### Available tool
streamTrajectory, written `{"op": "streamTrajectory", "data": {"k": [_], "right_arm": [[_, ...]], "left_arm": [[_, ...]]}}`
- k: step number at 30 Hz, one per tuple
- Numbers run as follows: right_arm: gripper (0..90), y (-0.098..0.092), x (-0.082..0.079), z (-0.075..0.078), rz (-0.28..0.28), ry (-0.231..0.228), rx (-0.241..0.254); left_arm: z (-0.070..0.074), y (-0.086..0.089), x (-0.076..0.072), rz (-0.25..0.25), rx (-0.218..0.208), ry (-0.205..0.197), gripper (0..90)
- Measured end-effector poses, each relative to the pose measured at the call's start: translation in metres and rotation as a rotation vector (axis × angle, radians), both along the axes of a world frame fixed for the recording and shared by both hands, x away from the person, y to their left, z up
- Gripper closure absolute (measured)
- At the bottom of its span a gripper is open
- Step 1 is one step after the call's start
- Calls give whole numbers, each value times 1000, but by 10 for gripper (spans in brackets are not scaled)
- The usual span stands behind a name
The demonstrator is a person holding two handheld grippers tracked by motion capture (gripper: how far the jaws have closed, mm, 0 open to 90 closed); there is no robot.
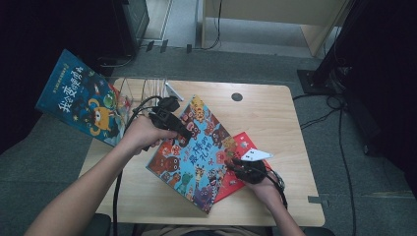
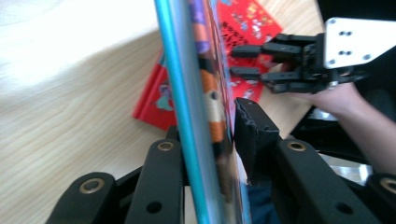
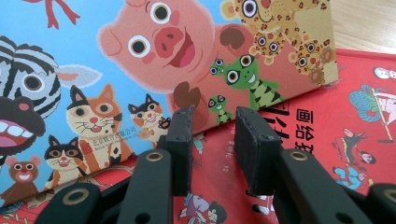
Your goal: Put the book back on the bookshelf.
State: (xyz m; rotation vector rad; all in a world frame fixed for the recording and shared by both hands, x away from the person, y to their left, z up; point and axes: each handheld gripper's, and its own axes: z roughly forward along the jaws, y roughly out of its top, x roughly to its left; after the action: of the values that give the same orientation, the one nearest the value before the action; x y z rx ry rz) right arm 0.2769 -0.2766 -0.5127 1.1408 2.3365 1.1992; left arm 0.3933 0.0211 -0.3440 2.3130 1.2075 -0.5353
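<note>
Books matter here: the blue book (image 1: 194, 155) lies slantwise across the table (image 1: 275, 113), its long axis running from the far left toward the near right, with its near-right part resting on top of the red book (image 1: 240, 147). The left gripper (image 1: 174, 125) has the blue book's far-left edge; in the left gripper view the blue book (image 2: 205, 102) stands edge-on between the two jaws, which are clamped on it, one pad against each cover. The right gripper (image 1: 242, 168) sits at the opposite side, over the red book and just beside the blue book's near-right edge. In the right gripper view its jaws stand a little apart with nothing between them, pointing at the seam where the blue book (image 3: 140, 56) overlaps the red book (image 3: 336, 126). So the left hand (image 1: 142, 135) owns the lift, and the right is the nearer one to the red book beneath. A third book (image 1: 81, 98) leans off the table's far-left corner, well apart from both tools
</note>
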Motion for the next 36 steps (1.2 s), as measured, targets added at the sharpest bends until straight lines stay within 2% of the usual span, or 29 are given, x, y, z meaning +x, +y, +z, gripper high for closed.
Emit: {"op": "streamTrajectory", "data": {"k": [3, 9, 12, 15, 18, 22, 26, 28, 31, 33, 36], "right_arm": [[679, 0, 0, 0, 3, -3, -4], [634, -1, 0, 0, -2, -6, -6], [580, -2, 1, 1, 8, 8, 1], [475, -1, 2, 1, 26, 26, 13], [453, -1, 2, 4, 35, 18, 16], [449, -7, 1, 11, 16, 1, 39], [446, -7, -1, 13, 27, 1, 25], [444, -4, -1, 11, 44, 11, 10], [441, 2, -2, 7, 77, 19, -21], [431, 5, -3, 5, 94, 26, -44], [429, 8, -4, 3, 103, 14, -42]], "left_arm": [[-1, 2, 2, 4, -45, 34, 762], [-9, 9, 14, 11, -88, 140, 792], [-14, 14, 22, 44, -100, 190, 810], [-13, 16, 27, 52, -99, 199, 813], [-4, 17, 32, 54, -77, 184, 810], [18, 25, 41, 71, -46, 153, 805], [54, 45, 51, 87, -47, 121, 806], [74, 62, 56, 107, -62, 107, 808], [103, 93, 63, 163, -80, 72, 805], [118, 115, 66, 198, -87, 45, 797], [137, 151, 69, 263, -87, 24, 801]]}}
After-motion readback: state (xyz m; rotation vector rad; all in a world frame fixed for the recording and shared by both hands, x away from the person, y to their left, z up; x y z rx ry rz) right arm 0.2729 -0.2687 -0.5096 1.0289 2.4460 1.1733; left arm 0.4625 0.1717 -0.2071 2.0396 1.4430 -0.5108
